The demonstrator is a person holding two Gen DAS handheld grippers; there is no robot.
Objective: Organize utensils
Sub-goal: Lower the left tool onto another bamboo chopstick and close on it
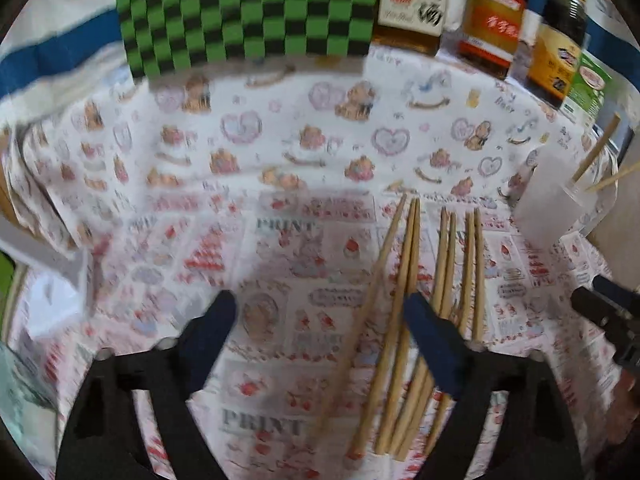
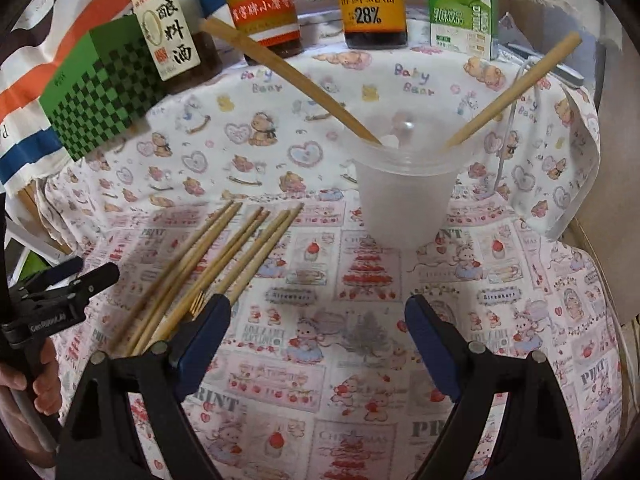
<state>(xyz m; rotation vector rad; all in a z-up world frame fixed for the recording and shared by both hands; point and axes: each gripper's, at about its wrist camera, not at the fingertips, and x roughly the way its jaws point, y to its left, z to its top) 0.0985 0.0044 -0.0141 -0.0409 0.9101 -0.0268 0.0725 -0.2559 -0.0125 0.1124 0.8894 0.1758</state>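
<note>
Chopsticks (image 1: 404, 320) blur left; cup (image 2: 404, 196) sharp right.

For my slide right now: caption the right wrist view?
Open right gripper hovers over patterned cloth; loose chopsticks lie left, two stand in the plastic cup.

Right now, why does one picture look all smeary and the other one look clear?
In the left wrist view, motion blur smears the chopsticks and the tablecloth. The right wrist view is sharper: the bottle labels are readable and the plastic cup is crisp. Both views bulge at the edges, with dark corners, from the fisheye lens.
</note>
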